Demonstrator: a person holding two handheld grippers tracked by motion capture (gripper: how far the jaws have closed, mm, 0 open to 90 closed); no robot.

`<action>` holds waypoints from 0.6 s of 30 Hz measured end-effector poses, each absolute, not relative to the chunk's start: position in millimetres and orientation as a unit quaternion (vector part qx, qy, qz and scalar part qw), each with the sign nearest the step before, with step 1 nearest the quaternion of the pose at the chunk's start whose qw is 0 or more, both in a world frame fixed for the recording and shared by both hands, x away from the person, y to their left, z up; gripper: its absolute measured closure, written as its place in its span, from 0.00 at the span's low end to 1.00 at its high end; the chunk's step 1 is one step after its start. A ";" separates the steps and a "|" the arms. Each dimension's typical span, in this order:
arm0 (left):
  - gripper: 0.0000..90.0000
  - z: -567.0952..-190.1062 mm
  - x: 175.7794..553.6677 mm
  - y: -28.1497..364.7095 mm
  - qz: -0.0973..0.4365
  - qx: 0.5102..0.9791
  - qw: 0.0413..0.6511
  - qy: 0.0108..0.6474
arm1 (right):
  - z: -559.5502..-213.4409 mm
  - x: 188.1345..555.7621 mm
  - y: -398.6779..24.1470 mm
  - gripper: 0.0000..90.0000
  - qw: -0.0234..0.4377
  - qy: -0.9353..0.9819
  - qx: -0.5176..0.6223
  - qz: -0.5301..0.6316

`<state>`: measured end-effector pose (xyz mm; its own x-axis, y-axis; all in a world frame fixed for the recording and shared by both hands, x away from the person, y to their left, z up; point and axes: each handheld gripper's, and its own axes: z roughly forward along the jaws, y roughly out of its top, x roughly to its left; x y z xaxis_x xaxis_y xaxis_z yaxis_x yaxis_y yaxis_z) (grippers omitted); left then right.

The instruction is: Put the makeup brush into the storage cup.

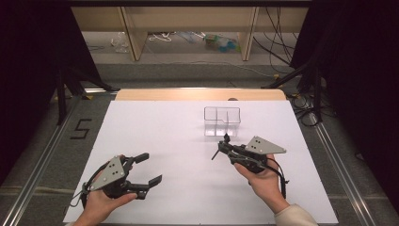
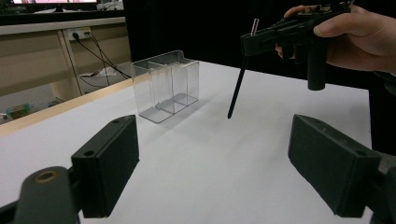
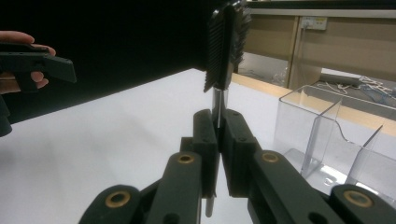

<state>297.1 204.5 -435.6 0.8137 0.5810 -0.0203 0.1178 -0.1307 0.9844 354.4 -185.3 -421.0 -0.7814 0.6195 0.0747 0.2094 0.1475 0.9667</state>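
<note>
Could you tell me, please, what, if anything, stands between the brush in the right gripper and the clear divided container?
Nothing visible does. The right gripper is shut on the brush, and bare white table lies between it and the clear divided container. The left gripper sits open, well off to the side.

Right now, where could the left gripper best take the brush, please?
Grip the brush by its bare black handle below the right gripper, coming level from the side: that stretch hangs thin, straight, near upright, clear of the table; the head is above the shut jaws.
</note>
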 end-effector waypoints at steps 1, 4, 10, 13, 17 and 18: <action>0.18 -435.6 297.3 204.7 0.189 0.728 0.614 0.240 | -421.0 355.3 -185.2 0.95 0.176 0.735 0.279 0.592; 0.18 -435.6 297.5 204.7 0.190 0.728 0.614 0.239 | -419.9 356.3 -185.9 0.95 0.176 0.738 0.281 0.587; 0.18 -435.9 297.5 204.7 0.189 0.726 0.615 0.243 | -419.1 359.8 -186.6 0.95 0.176 0.736 0.285 0.589; 0.19 -436.0 297.5 204.7 0.189 0.726 0.614 0.243 | -418.0 361.2 -187.0 0.95 0.176 0.739 0.284 0.585; 0.19 -436.0 297.6 204.9 0.189 0.726 0.614 0.244 | -417.8 364.1 -186.4 0.95 0.195 0.729 0.285 0.591; 0.19 -436.0 297.6 204.9 0.189 0.726 0.614 0.244 | -417.2 363.6 -186.5 0.95 0.184 0.734 0.288 0.588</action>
